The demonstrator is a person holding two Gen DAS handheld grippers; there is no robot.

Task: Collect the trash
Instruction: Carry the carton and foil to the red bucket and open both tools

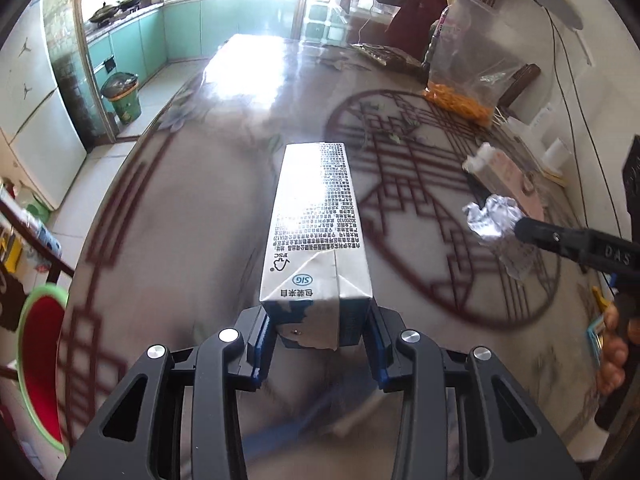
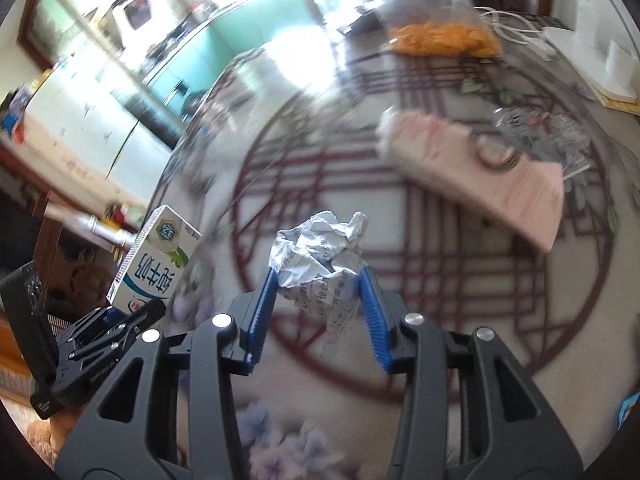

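While the left gripper point(image 1: 318, 330) is pinching one end of a white and blue milk carton point(image 1: 318, 236) above the patterned table point(image 1: 180, 208), the right gripper point(image 2: 318, 284) is squeezing a crumpled, printed paper wad point(image 2: 320, 250). Farther off, a pink carton point(image 2: 480, 168) and a bag of orange snacks point(image 2: 444, 42) are lying on the table.
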